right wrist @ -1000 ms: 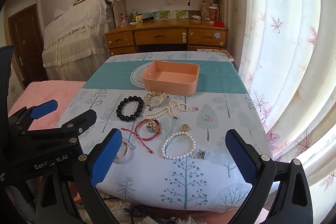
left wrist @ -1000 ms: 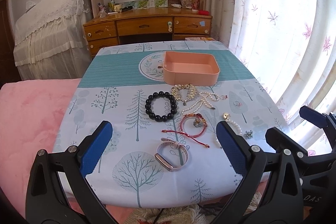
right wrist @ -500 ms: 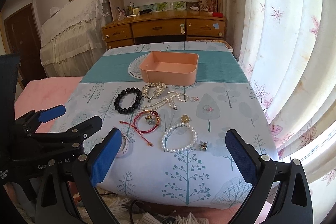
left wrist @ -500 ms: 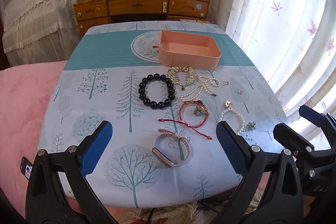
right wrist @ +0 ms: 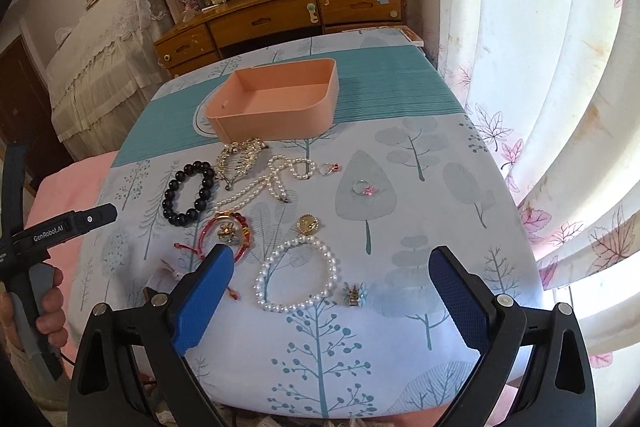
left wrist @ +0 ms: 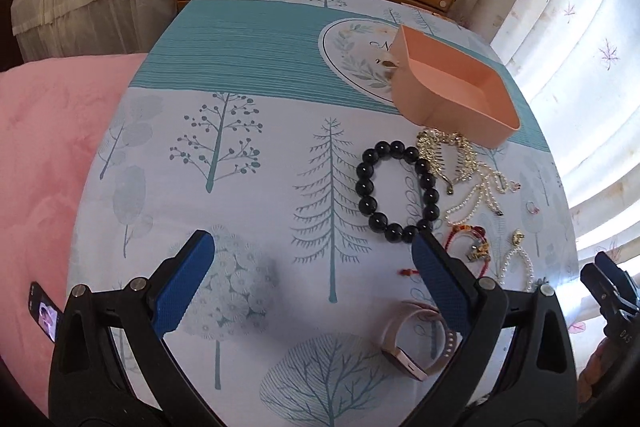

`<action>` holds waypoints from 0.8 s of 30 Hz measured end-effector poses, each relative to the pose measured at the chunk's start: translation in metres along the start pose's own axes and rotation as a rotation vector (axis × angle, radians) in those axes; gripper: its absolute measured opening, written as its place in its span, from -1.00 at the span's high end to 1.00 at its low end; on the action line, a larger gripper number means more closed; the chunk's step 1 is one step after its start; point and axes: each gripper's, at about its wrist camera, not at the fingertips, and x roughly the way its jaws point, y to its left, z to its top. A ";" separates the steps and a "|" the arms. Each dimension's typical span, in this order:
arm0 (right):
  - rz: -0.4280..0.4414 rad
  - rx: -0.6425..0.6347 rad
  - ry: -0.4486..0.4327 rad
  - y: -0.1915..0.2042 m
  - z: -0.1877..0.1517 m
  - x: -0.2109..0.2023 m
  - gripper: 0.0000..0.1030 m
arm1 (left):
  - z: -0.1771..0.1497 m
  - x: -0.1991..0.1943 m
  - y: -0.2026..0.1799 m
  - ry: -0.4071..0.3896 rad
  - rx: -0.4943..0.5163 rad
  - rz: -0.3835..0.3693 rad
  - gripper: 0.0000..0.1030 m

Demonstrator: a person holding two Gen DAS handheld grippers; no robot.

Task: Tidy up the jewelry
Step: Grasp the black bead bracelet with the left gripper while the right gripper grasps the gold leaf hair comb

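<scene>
You've brought both tongs forward and lower over the worktop (left wrist: 248, 211) since a second ago. Your left tongs (left wrist: 312, 279) swung off to the left, so the black bead bracelet (left wrist: 398, 191) and pink watch (left wrist: 416, 343) now sit by the right fingertip instead of between the two. Your right tongs (right wrist: 332, 287) closed in on the pearl bracelet (right wrist: 298, 275), which now lies between the wide-open blue pads (right wrist: 200, 299). None of the jewelry moved.
</scene>
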 end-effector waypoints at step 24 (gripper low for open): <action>0.160 -0.001 0.279 0.039 0.098 0.140 -0.27 | 0.068 0.109 -0.070 0.350 0.262 0.039 0.08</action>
